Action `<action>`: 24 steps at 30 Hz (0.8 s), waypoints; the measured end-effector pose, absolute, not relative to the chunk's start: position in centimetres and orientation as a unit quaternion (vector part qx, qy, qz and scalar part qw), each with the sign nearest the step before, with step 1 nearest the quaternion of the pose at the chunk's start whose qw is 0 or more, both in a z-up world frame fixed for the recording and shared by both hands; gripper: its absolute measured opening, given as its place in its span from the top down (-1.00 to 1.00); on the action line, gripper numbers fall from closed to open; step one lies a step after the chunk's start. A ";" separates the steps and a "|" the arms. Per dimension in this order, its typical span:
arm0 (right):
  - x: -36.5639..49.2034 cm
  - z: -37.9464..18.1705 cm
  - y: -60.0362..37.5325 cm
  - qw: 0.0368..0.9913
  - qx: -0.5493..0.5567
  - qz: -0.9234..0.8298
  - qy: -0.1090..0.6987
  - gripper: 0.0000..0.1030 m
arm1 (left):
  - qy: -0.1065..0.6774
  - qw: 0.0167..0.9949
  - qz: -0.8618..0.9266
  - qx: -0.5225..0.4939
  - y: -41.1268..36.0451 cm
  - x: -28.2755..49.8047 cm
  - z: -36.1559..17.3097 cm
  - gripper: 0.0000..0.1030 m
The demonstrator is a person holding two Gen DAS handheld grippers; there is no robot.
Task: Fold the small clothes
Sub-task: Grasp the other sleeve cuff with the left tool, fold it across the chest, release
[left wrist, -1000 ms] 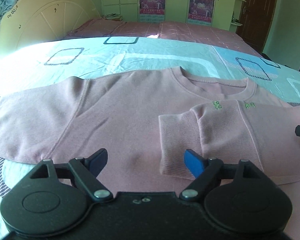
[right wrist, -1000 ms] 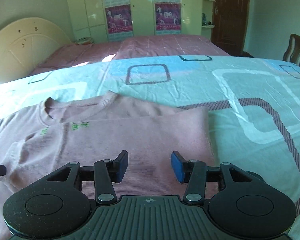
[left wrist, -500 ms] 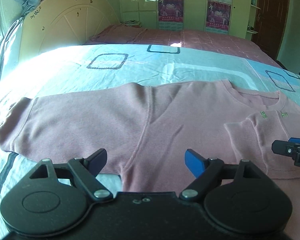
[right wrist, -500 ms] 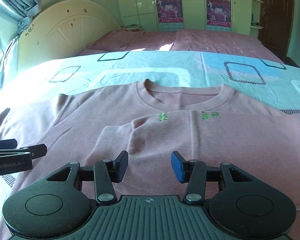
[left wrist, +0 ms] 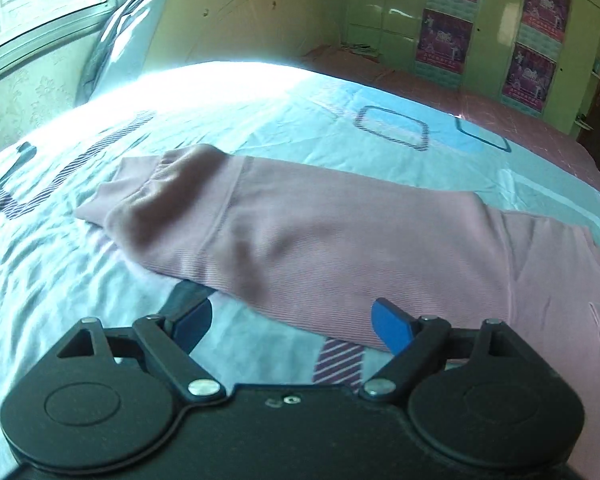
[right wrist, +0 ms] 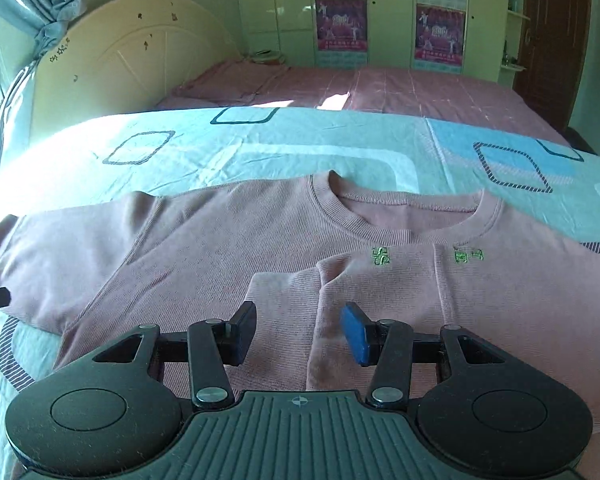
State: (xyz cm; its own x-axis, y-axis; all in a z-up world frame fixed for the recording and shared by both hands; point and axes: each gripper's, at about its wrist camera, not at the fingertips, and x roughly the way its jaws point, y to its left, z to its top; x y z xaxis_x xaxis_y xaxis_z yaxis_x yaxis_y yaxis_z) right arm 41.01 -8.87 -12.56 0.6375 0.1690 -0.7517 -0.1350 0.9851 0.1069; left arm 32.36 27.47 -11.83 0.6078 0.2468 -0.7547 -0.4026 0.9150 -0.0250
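We see a pink sweater (right wrist: 260, 240) lying flat on the bed (right wrist: 300, 148), front up, with its round collar (right wrist: 408, 216) toward the far side and small green embroidery (right wrist: 382, 257) just below the neckline. One sleeve is folded across the chest, and its ribbed cuff (right wrist: 284, 304) rests on the body of the garment. The other sleeve (left wrist: 300, 232) stretches out straight over the pale blue patterned bedspread (left wrist: 260, 112), ending in a cuff that lies slightly rumpled.

Our left gripper (left wrist: 292, 320) hovers low at the near edge of this outstretched sleeve, its jaws wide apart with nothing between them; one blue pad is over the bedspread, the other over the pink fabric. Our right gripper (right wrist: 298, 332) hangs above the folded sleeve's cuff, its jaws also spread and empty.

Beyond the bedspread lies a mauve cover (right wrist: 380, 88), with a cream headboard (right wrist: 132, 60) at the left and posters (right wrist: 342, 24) on green wardrobe doors behind.
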 end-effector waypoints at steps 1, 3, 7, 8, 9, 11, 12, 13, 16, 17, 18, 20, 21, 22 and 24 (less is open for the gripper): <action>41.1 -12.7 -9.0 0.904 0.024 0.080 0.420 0.08 | 0.404 0.887 0.195 -0.110 28.8 32.2 -12.1 -0.68; 41.3 -13.1 -9.2 0.902 0.030 0.071 0.424 0.08 | 0.405 0.877 0.219 -0.136 31.1 32.0 -12.7 -0.68; 41.7 -13.7 -9.3 0.898 0.038 0.065 0.433 0.08 | 0.398 0.865 0.240 -0.191 35.0 32.1 -13.8 -0.64; 41.8 -13.8 -9.2 0.898 0.037 0.065 0.434 0.08 | 0.393 0.864 0.243 -0.198 35.7 32.2 -14.0 -0.64; 41.8 -13.8 -9.2 0.898 0.034 0.064 0.434 0.08 | 0.386 0.864 0.249 -0.205 36.4 32.4 -14.2 -0.62; 41.9 -13.9 -9.1 0.899 0.028 0.060 0.433 0.08 | 0.368 0.868 0.254 -0.218 37.6 32.8 -14.5 -0.61; 41.9 -13.9 -9.1 0.900 0.026 0.058 0.432 0.08 | 0.358 0.870 0.255 -0.222 38.1 33.1 -14.6 -0.57; 41.9 -13.9 -9.2 0.900 0.024 0.056 0.431 0.08 | 0.348 0.872 0.258 -0.227 38.5 33.4 -14.7 -0.52; 42.0 -14.2 -9.5 0.901 0.023 0.050 0.431 0.08 | 0.323 0.876 0.274 -0.232 39.5 34.1 -14.9 -0.09; 42.1 -14.3 -9.6 0.900 0.024 0.048 0.433 0.08 | 0.318 0.876 0.279 -0.231 39.7 34.4 -15.0 0.20; 42.0 -14.4 -9.8 0.899 0.026 0.044 0.435 0.08 | 0.312 0.877 0.283 -0.232 39.9 34.4 -15.1 0.46; 42.1 -14.6 -10.1 0.898 0.031 0.040 0.437 0.08 | 0.302 0.878 0.276 -0.248 40.3 34.3 -15.2 0.80; 42.1 -14.6 -10.2 0.898 0.031 0.039 0.437 0.08 | 0.300 0.879 0.272 -0.251 40.3 34.4 -15.0 0.87; 42.0 -14.6 -10.3 0.899 0.031 0.039 0.436 0.08 | 0.295 0.884 0.268 -0.244 39.9 34.4 -14.7 0.88; 42.0 -14.6 -10.3 0.900 0.029 0.038 0.433 0.08 | 0.282 0.899 0.250 -0.225 38.6 34.6 -13.6 0.89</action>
